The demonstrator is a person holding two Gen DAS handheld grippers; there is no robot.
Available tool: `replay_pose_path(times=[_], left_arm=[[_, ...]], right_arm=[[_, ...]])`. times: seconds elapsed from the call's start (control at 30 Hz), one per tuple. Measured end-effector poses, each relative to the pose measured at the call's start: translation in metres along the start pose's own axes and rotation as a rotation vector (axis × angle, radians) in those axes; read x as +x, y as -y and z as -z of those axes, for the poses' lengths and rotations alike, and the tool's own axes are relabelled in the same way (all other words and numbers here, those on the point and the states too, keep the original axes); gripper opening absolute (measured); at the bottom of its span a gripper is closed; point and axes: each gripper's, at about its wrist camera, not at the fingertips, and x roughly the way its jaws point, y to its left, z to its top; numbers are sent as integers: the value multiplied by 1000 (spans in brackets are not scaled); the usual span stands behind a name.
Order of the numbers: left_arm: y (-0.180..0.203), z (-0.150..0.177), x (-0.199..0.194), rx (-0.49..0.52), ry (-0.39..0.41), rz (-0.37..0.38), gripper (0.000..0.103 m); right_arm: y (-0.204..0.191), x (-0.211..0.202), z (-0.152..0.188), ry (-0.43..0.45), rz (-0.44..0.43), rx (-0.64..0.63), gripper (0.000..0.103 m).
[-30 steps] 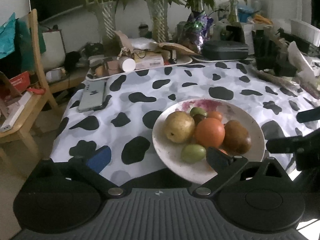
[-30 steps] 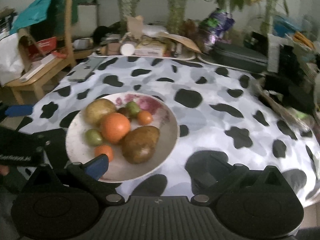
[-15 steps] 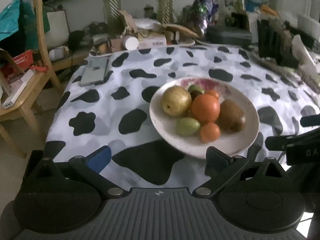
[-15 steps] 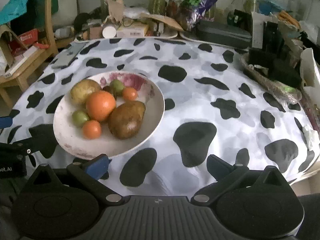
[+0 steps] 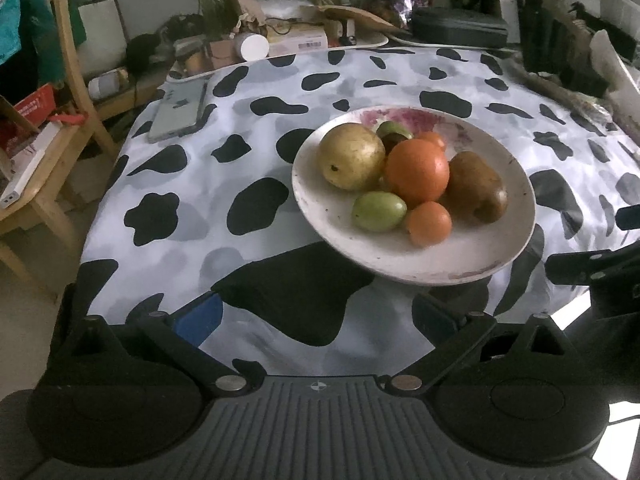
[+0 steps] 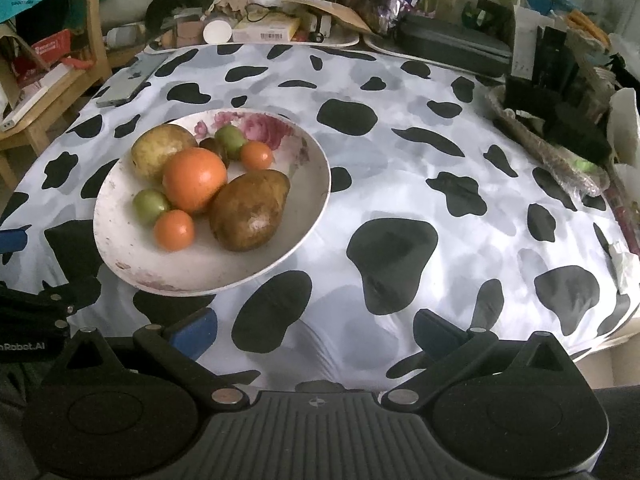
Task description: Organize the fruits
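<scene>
A white plate (image 5: 400,256) with a pink flower print sits on the cow-print tablecloth. It holds a yellow pear (image 5: 351,156), a big orange (image 5: 417,171), a brown pear (image 5: 476,186), two green fruits and two small oranges. My left gripper (image 5: 316,316) is open and empty, just short of the plate's near-left rim. The right wrist view has the same plate (image 6: 224,268) at the left, with the brown pear (image 6: 250,210) nearest. My right gripper (image 6: 316,330) is open and empty, over the cloth to the near right of the plate.
A phone (image 5: 178,112) lies at the table's far left edge. A wooden chair (image 5: 40,184) stands to the left. Boxes, a tray and a black case (image 6: 452,44) line the back. A cluttered basket (image 6: 560,148) fills the right side. Each gripper shows at the other view's edge.
Both grippers have drawn back and risen. The left gripper's right finger, which overlapped the plate's near rim, now sits clear of it. The fruits have not moved.
</scene>
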Motion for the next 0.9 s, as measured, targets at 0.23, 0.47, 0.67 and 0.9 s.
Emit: replay_pose_path(times=[0.23, 0.47, 0.67, 0.9], left_arm=[[1, 0, 0, 0, -1, -1, 103], [2, 0, -1, 4, 6, 10, 103], [2, 0, -1, 6, 4, 24, 103], [2, 0, 0, -4, 6, 28, 103]], right_arm=[[-1, 0, 0, 0, -1, -5, 103], [-1, 0, -1, 2, 0, -8, 103], [-1, 0, -1, 3, 1, -8, 103], [0, 0, -1, 2, 1, -6, 103]])
